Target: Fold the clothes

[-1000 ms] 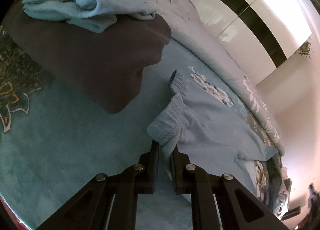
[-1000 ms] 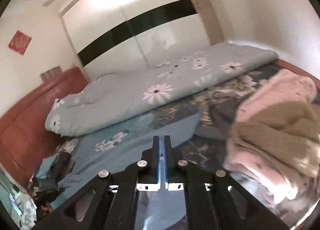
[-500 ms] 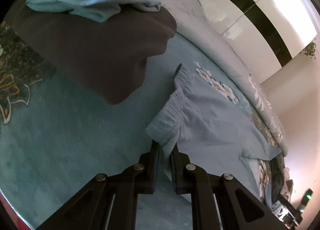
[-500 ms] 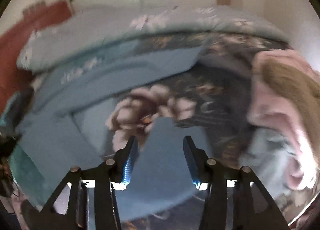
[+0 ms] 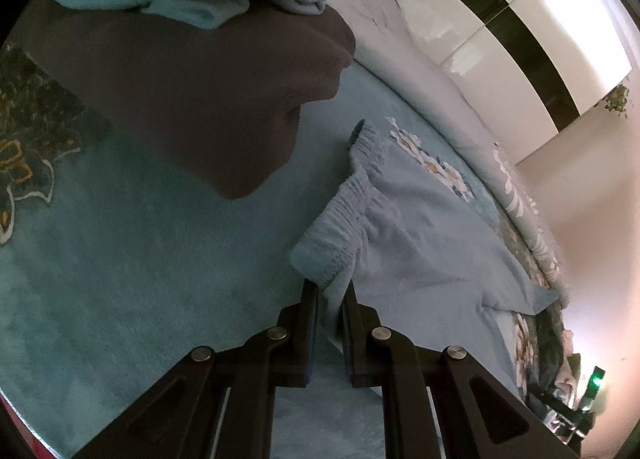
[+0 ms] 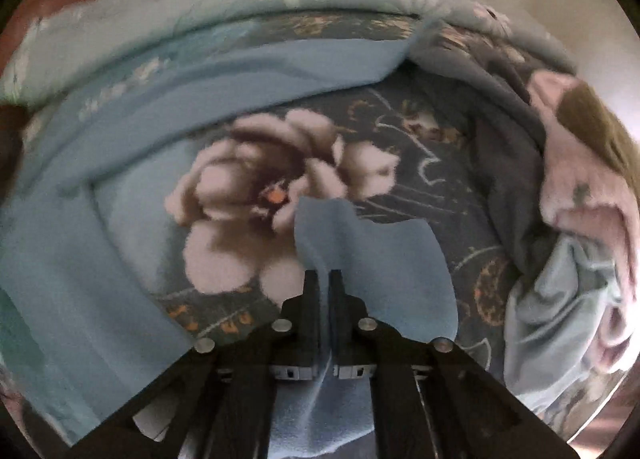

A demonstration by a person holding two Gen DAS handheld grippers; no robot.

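between both grippers' jaws, blue trousers (image 5: 404,243)

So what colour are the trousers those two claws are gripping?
Plain light blue trousers, with a gathered elastic waistband; the left wrist view shows them best.

Left gripper (image 5: 330,291): black two-finger tool seen from behind, linkage arms spreading toward the lower frame edge, four silver pivot pins showing. Points steeply down and forward. Jaws nearly together, a narrow gap between them filled by a corner of cloth; the pads press on that cloth. Right gripper (image 6: 324,279): same black build, pointing more steeply down. Its jaws have just been closing and now stand almost shut, a thin fold of fabric pinched in the slit between them and running back under the fingers. Fingers (image 6: 310,299) upright and parallel in both views. No hand, wrist or sleeve shows in either view.
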